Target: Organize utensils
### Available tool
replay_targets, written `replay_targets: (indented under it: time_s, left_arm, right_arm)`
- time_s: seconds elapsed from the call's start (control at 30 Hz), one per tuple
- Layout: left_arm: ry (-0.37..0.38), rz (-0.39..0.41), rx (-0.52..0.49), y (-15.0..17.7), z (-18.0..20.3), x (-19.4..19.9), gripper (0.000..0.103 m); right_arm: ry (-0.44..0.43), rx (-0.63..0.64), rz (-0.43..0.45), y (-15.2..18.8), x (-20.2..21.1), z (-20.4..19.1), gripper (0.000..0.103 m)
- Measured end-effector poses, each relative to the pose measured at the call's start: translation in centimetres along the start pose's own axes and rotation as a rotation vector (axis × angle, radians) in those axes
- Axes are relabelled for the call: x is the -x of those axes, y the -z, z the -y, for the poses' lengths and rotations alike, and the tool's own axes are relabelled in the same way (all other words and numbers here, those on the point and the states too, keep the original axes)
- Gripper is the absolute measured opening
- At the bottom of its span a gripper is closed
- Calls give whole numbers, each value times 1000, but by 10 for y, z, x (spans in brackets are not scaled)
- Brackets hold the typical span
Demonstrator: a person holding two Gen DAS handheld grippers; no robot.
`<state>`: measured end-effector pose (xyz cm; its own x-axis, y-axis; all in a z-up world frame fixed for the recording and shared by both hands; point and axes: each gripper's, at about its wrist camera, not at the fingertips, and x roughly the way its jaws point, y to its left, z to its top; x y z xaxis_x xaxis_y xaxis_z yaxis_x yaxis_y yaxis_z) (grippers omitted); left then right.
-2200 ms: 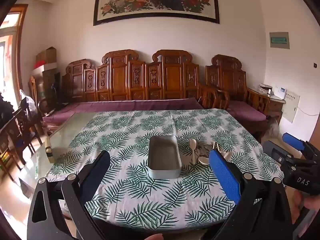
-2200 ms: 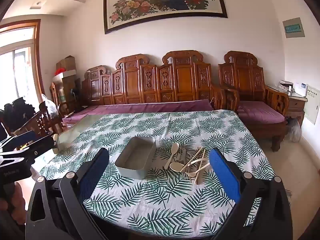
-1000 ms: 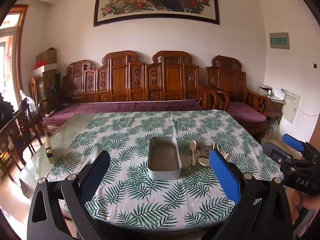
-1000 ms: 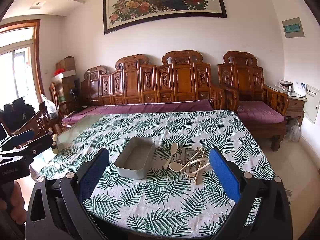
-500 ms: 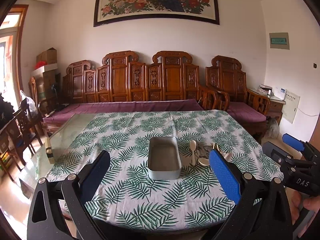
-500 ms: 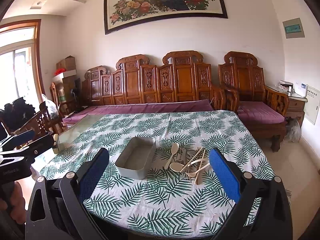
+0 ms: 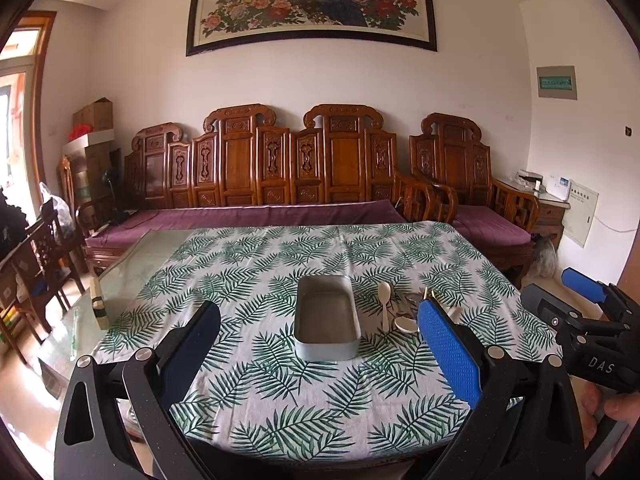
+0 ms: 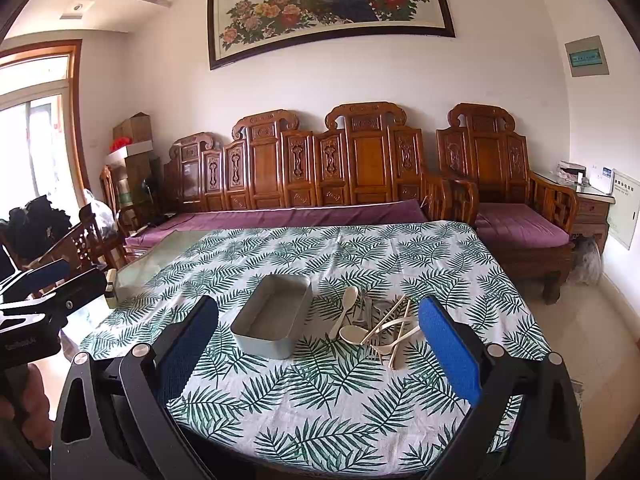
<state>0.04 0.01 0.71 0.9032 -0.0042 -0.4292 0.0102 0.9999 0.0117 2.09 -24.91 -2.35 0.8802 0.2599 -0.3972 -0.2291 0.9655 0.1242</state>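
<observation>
Step in hand: approach. No utensil has been picked up, and the tray is empty.

**Tongs.** The left tongs [image 7: 320,344] are spread wide and hold nothing. The right tongs [image 8: 320,344] are likewise spread wide and empty. Both hover near the front edge of the surface [image 8: 280,408], above it and clear of every item. In the left wrist view the right tongs appear at the far right, gripped by a hand [image 7: 608,408].

**Task items.** A grey rectangular tray [image 8: 274,316] sits on the leaf-patterned cloth, about mid-surface. Just to its right lies a loose heap of utensils [image 8: 380,328]: one pale spoon [image 8: 346,308] closest to the tray, a second spoon bowl [image 8: 352,334] beside it, chopsticks [image 8: 394,322] crossing over the others, and what appears to be a metal item beneath them. The exact count cannot be determined, since the pieces overlap. From the left wrist view, the right-hand blue pad hides part of the heap.

**Next move (judgement).** The right tongs are nearer the heap and better placed to start.
1. Lower the right tongs toward the lone spoon beside the tray; it lies apart from the tangle.
2. Align the pads across the handle, then close.
3. Lift and carry it over the tray.

The crossed chopsticks are likely to shift if disturbed; take them after the spoon.
</observation>
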Motion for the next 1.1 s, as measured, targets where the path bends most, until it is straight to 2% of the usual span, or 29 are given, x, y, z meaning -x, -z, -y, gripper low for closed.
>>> replay_targets:
  time_s: [0.83,1.1]
  left_arm:
    - [2,2,-3,2,3,2,96]
    - [0,-36,-13,6,5,-16,96]
  right_arm:
    - [-1,0,-1,-3,0,-1,100]
    - [2,1,-24,0,-12,2,100]
